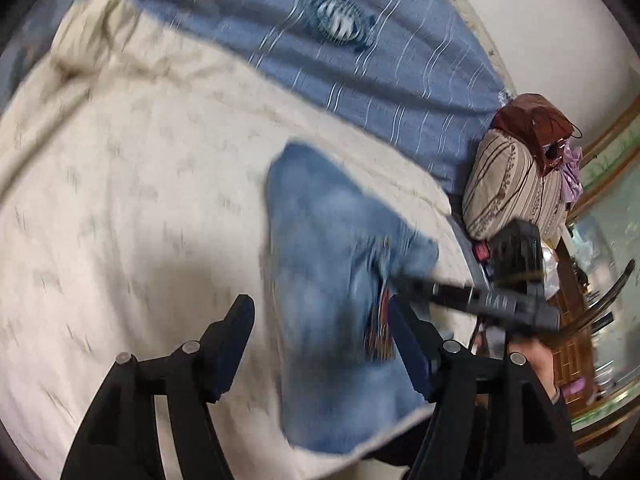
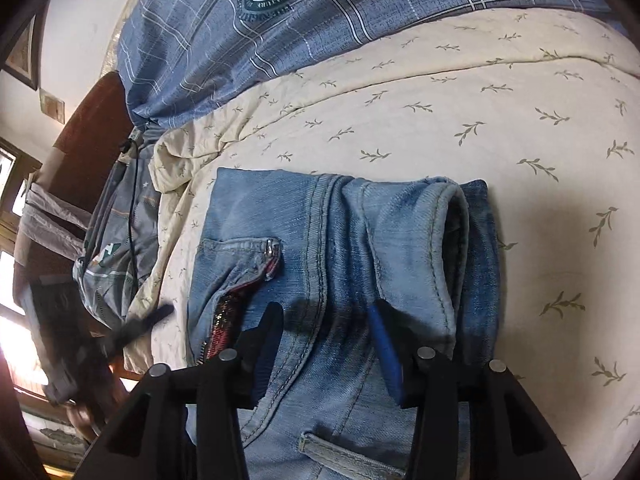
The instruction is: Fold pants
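Note:
Light blue jeans (image 2: 340, 240) lie folded on a cream leaf-print bedspread (image 2: 480, 112), waistband toward me, hem rolled at the far right. My right gripper (image 2: 326, 312) is open just above the jeans' middle seam, fingers either side, holding nothing. In the blurred left wrist view the jeans (image 1: 328, 264) lie ahead. My left gripper (image 1: 320, 312) is open above their near part, empty. The right gripper (image 1: 496, 300) shows at the jeans' right edge.
A blue checked blanket (image 2: 320, 40) covers the far side of the bed. A striped pillow (image 1: 508, 188) with a brown cloth on it lies at the right. A grey bag with a cable (image 2: 120, 240) sits at the bed's left edge.

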Action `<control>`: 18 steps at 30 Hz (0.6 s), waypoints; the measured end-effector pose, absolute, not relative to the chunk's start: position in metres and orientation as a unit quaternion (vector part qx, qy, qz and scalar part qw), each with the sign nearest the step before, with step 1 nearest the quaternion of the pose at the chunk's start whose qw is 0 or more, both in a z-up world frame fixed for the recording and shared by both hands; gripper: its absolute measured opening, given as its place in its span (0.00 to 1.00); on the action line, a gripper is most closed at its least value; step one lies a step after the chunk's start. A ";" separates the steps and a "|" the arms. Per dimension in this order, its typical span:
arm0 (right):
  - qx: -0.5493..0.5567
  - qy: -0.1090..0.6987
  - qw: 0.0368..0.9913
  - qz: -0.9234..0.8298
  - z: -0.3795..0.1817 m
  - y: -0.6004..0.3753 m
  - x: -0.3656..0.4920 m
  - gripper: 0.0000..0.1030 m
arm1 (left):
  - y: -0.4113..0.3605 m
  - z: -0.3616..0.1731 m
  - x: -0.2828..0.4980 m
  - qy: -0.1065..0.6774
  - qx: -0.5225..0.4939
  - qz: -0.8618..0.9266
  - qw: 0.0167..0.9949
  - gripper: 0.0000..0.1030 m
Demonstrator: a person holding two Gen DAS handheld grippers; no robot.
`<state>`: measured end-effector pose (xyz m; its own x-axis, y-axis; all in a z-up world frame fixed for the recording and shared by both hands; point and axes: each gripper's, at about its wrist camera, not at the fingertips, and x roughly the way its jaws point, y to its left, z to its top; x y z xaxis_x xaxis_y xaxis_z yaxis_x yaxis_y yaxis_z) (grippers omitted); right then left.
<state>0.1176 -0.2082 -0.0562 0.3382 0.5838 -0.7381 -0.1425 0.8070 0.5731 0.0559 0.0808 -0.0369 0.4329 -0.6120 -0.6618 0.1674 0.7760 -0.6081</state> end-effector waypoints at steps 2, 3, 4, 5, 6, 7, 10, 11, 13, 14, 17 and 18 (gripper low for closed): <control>0.222 0.528 0.786 0.235 -0.058 -0.211 0.118 0.48 | 0.074 -0.051 0.051 0.495 -0.233 -0.243 0.801 0.66; 0.231 0.528 0.782 0.238 -0.059 -0.214 0.119 0.48 | 0.071 -0.053 0.050 0.496 -0.229 -0.246 0.801 0.66; 0.244 0.528 0.776 0.244 -0.061 -0.218 0.120 0.48 | 0.066 -0.053 0.048 0.494 -0.226 -0.254 0.800 0.60; 0.251 0.528 0.773 0.247 -0.062 -0.220 0.120 0.48 | 0.063 -0.054 0.047 0.494 -0.225 -0.262 0.798 0.55; 0.259 0.528 0.769 0.250 -0.063 -0.222 0.121 0.48 | 0.059 -0.053 0.047 0.495 -0.216 -0.257 0.801 0.35; 0.265 0.527 0.767 0.252 -0.065 -0.224 0.121 0.48 | 0.056 -0.053 0.048 0.497 -0.203 -0.252 0.805 0.28; 0.265 0.525 0.767 0.257 -0.065 -0.224 0.121 0.48 | 0.032 -0.031 0.029 0.459 -0.101 -0.233 0.851 0.22; 0.255 0.525 0.770 0.258 -0.065 -0.222 0.120 0.47 | 0.017 -0.022 0.019 0.438 -0.053 -0.223 0.869 0.22; 0.240 0.526 0.776 0.253 -0.063 -0.219 0.120 0.47 | 0.004 -0.032 0.020 0.451 -0.018 -0.192 0.872 0.23; 0.237 0.527 0.776 0.252 -0.063 -0.218 0.120 0.48 | 0.006 -0.048 0.027 0.471 -0.019 -0.168 0.866 0.25; 0.215 0.531 0.782 0.245 -0.057 -0.211 0.118 0.47 | 0.034 -0.055 0.040 0.501 -0.129 -0.171 0.839 0.38; 0.199 0.533 0.787 0.239 -0.053 -0.207 0.116 0.47 | 0.044 -0.055 0.045 0.509 -0.170 -0.183 0.823 0.40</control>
